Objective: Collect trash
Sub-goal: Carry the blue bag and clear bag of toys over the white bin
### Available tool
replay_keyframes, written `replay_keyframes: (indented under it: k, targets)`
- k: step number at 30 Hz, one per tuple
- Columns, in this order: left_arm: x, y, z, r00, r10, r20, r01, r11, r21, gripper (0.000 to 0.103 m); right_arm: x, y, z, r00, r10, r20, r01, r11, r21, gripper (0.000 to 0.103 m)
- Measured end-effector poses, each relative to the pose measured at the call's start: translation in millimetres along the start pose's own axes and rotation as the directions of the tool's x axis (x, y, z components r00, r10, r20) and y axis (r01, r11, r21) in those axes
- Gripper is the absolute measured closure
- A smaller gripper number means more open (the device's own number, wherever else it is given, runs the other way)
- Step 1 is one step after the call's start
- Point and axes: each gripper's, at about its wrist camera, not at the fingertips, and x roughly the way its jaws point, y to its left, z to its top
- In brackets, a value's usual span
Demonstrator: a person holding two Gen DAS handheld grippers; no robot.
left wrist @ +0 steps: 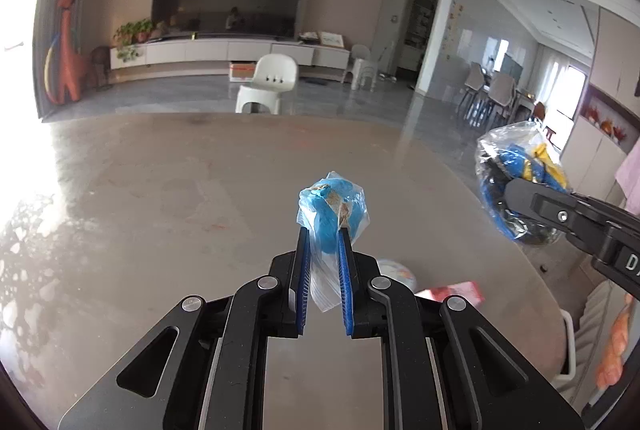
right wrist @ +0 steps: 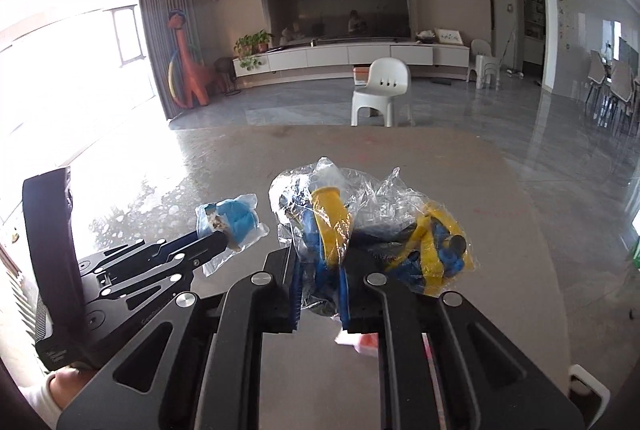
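My left gripper is shut on a small clear bag with blue trash and holds it above the brown table. My right gripper is shut on a larger clear bag with blue and yellow trash, also held above the table. In the left wrist view the larger bag hangs at the right in the right gripper. In the right wrist view the small bag and the left gripper are to the left.
A red packet and a round pale object lie on the table below the left gripper. A white plastic chair stands beyond the table's far edge. A white bin rim shows at the lower right.
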Motion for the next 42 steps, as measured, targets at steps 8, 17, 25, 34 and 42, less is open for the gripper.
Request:
replay_keyframes:
  k: [8,17,25,34,42]
  targets:
    - [-22.5,-70.5,-3.1,0.996,-0.082,-0.016,0.083,0.995,0.052,0.090,-70.2,-48.3,-19.9,0.997,-0.074,0.036,0.072,0.996,0.050,0.087]
    - [-35.1,-167.3,-16.8,0.977,-0.195,-0.085,0.206,0.967,0.148,0.090,-149.0,-108.0,-59.2,0.977,-0.193,0.092,0.178,0.974,0.143,0.087]
    - [-28.9,-265.1,-43.8,0.942,-0.287,-0.175,0.323,0.917,0.233,0.090,-190.4,-169.0,-97.9,0.945,-0.314,0.090,0.286,0.929,0.236,0.087]
    - [-12.4,-354.6,-80.3,0.891,-0.346,-0.293,0.429,0.852,0.301,0.090,-218.0,-233.0,-139.2,0.910,-0.411,0.056,0.372,0.868,0.330,0.087]
    - [8.6,-404.0,-99.5,0.859,-0.358,-0.365,0.483,0.804,0.348,0.090,-228.9,-269.8,-174.3,0.896,-0.444,0.019,0.401,0.826,0.397,0.087]
